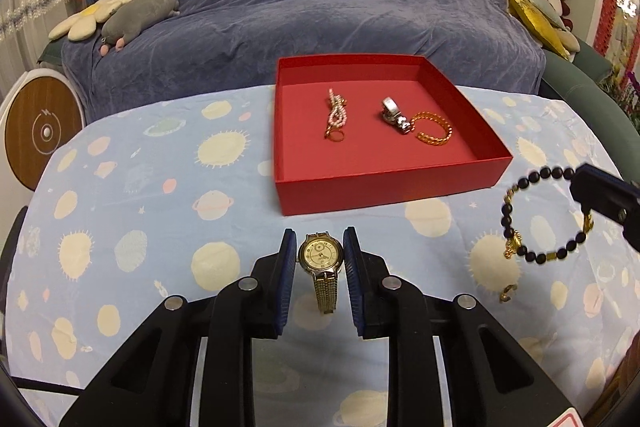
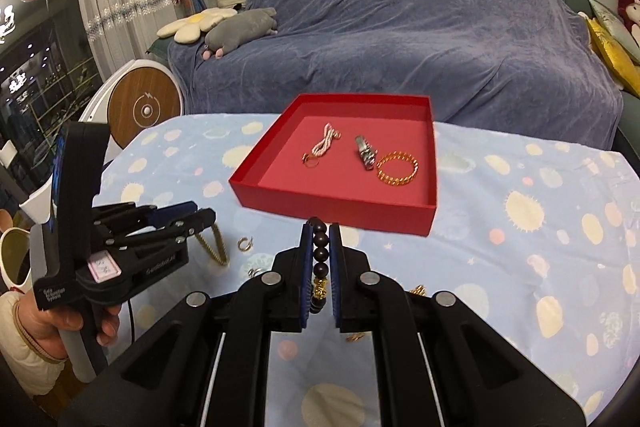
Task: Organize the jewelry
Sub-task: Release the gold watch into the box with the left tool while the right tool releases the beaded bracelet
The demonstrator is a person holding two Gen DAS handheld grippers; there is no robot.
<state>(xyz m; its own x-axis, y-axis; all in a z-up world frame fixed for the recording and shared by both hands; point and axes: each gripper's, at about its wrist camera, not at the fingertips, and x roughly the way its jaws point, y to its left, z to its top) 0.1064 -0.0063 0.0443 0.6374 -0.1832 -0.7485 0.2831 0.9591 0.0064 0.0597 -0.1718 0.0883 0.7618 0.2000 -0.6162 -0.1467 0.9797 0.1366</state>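
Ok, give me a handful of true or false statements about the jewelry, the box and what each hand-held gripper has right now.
1. The left hand-held gripper holds a gold wristwatch. True.
2. The right hand-held gripper is empty. False: it is shut on a dark beaded bracelet.
3. The red box holds a gold chain bangle. True.
4. The red box has its lid on. False: it is open.
5. A small ring lies on the tablecloth. True.

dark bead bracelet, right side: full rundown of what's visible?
The dark bead bracelet is a loop of round, glossy near-black beads with gold spacers and a small gold charm. It hangs in the air above the planet-print tablecloth, clear of the red box, pinched along one stretch by the shut right tongs. Nothing else touches it.
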